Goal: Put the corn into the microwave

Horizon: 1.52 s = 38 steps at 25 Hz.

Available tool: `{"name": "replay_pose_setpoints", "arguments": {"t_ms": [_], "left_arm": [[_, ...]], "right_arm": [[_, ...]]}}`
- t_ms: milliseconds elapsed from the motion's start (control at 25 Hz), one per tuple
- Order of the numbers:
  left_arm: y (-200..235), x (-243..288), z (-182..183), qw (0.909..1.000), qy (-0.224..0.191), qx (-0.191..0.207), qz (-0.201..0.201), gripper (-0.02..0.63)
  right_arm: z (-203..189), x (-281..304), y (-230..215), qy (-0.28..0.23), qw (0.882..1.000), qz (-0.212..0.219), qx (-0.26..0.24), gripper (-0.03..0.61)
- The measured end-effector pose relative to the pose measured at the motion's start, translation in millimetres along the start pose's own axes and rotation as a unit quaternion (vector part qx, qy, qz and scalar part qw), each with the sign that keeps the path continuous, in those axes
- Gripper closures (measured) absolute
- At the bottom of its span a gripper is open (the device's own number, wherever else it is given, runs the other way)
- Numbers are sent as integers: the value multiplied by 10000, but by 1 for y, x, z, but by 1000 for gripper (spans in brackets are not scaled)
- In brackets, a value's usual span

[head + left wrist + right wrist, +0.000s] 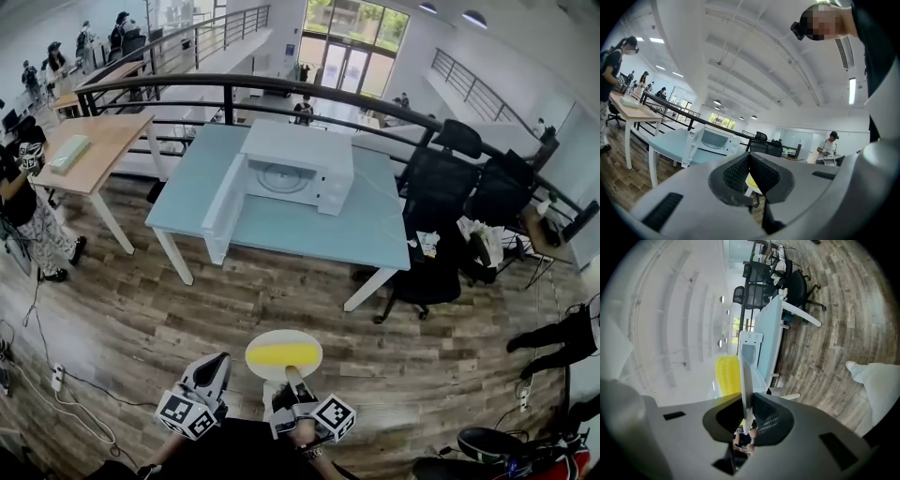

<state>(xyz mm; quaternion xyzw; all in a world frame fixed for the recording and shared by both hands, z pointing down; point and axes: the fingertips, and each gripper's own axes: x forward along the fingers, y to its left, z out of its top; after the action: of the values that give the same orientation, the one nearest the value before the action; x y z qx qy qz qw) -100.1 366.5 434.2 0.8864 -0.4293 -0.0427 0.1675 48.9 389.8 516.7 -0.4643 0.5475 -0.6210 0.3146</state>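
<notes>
The corn (281, 354) lies crosswise on its plate (283, 338), and our right tool (293, 382) is clamped on the near rim. Our left tool (214, 368) is closed and empty beside it. The open microwave (298, 169) waits straight ahead, well apart, on the desk (281, 230).

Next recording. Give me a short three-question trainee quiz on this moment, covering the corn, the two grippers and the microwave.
1. True or false: the door of the microwave is closed.
2. What does the right gripper clamp? A) the cob itself; B) the rim of the white plate carrying the corn; C) nothing.
3. Fill in: the left gripper has its jaws ____, with nothing held between them.

Key: 1 false, the door stands open; 2 B; 3 together.
</notes>
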Motion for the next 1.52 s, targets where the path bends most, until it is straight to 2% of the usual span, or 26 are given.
{"name": "replay_pose_setpoints", "arguments": {"t_ms": [680, 1000, 1520], "left_arm": [[28, 134, 29, 9994, -212, -37, 254, 611], [35, 165, 33, 9987, -248, -25, 444, 611], [38, 195, 33, 9983, -216, -69, 535, 611]], "right_arm": [[106, 104, 29, 329, 9993, 70, -171, 543], [137, 135, 33, 407, 9991, 86, -122, 543], [165, 154, 30, 423, 9990, 162, 4, 543]]}}
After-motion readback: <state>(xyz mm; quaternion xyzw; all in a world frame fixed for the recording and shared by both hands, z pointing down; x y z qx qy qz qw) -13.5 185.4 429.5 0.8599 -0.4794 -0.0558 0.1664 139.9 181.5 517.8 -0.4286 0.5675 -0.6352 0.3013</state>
